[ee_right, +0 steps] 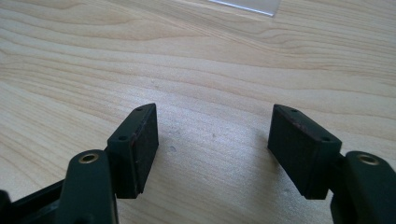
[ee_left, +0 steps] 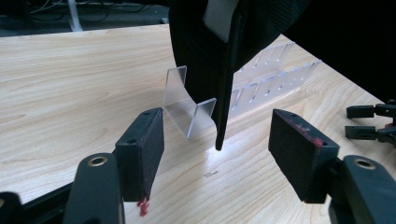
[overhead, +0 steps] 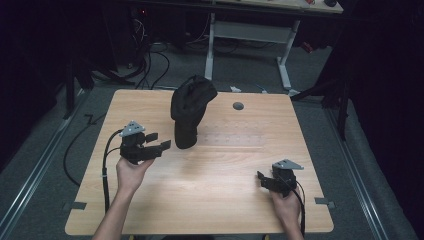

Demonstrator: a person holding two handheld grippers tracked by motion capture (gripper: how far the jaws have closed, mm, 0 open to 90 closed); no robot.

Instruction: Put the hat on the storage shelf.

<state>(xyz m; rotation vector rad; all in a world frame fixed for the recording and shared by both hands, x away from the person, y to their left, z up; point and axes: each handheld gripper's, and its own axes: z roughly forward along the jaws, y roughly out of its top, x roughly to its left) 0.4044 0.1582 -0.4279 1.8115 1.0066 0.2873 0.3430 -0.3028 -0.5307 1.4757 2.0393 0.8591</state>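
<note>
Right gripper (overhead: 263,178) sits low near the front right of the worktop (overhead: 210,200), fingers (ee_right: 135,149) spread over bare wood, nothing between them. Left gripper (overhead: 159,141) is further in on the left, fingers (ee_left: 142,154) spread, aimed at the black cap (overhead: 191,105); cap brim edge hangs in the gap, no contact. Cap sits on a clear acrylic stand (ee_left: 187,105) mid-worktop, towards the back. Small grey round grommet (overhead: 238,106) just right of the cap.

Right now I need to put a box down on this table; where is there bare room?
Bare wood lies between the left tool and right tool, and along the near edge. It is crowded around the black cap on its clear stand.
</note>
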